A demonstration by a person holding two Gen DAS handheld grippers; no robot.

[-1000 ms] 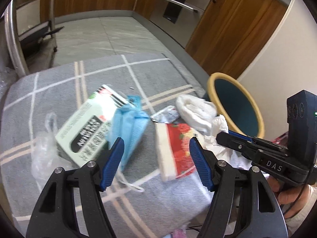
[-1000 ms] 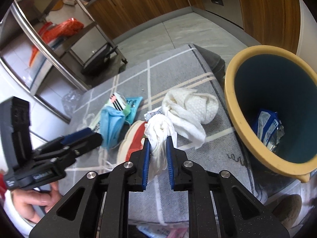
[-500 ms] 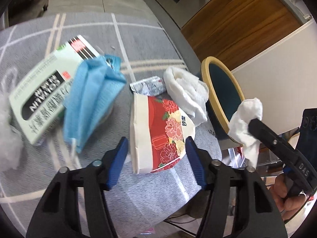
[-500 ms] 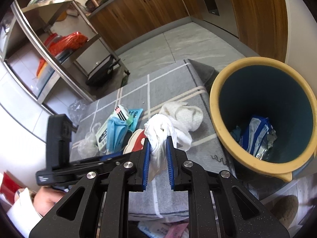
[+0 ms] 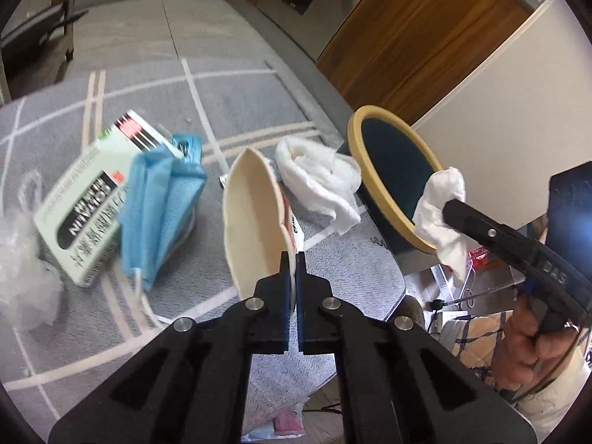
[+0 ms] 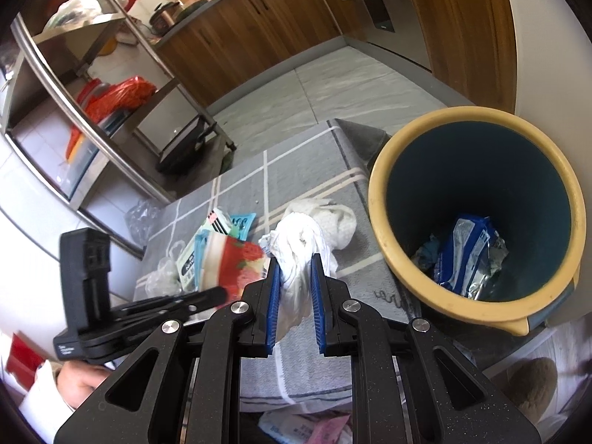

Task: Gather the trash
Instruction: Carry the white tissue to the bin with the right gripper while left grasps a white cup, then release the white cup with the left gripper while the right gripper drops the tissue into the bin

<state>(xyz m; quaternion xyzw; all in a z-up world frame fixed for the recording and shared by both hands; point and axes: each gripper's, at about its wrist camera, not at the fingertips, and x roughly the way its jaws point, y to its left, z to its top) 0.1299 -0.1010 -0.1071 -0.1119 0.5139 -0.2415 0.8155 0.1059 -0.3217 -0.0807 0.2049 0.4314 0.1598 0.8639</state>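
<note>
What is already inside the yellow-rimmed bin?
A crumpled blue and silver wrapper lies at the bottom of the bin, beside a small bluish scrap. Anything under the wrapper is hidden.

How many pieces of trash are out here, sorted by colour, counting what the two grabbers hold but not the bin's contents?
White: 2, the tissue wad held over the table and the crumpled towel.
Blue: 1, face mask.
Red-flowered: 1, paper cup.
Green-white: 1, carton.
Clear: 1, plastic bag.
Total: 6
</note>
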